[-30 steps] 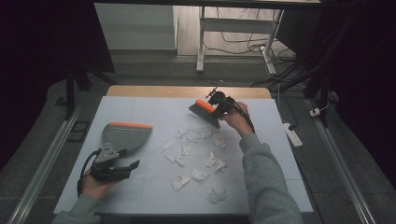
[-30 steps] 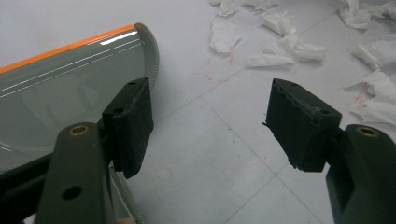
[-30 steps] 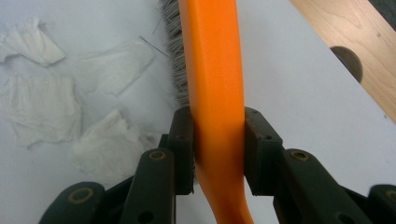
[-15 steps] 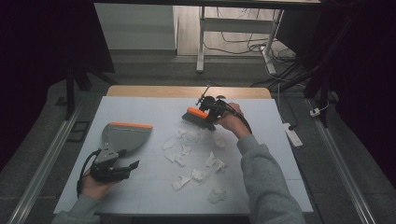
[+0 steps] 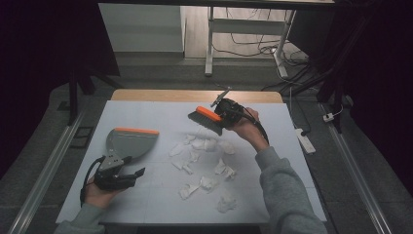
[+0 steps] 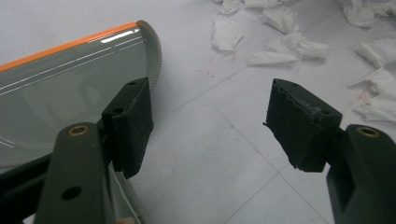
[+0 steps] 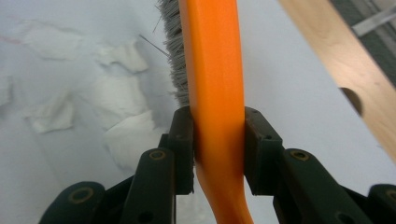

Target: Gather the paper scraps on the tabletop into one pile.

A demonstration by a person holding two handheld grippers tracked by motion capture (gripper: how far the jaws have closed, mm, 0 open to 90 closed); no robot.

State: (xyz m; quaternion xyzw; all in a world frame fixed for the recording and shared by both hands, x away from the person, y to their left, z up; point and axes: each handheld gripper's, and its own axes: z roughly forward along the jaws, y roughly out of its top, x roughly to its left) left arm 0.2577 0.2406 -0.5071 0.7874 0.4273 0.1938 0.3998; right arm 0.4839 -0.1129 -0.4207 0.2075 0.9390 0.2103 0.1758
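At one o'clock on the desk (image 5: 146, 109), the right tool (image 5: 225, 108) pinches the orange brush (image 5: 206, 119) over the paper scraps (image 5: 200, 155), while at eight o'clock the left tool (image 5: 122, 174) gapes beside the dustpan (image 5: 129, 142).

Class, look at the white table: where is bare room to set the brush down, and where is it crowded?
Bare patches: the far-left corner of the table beyond the dustpan, the right strip beside the sleeve, and the near-left edge. Crowded: the middle, where paper scraps lie scattered below the brush in the right gripper.
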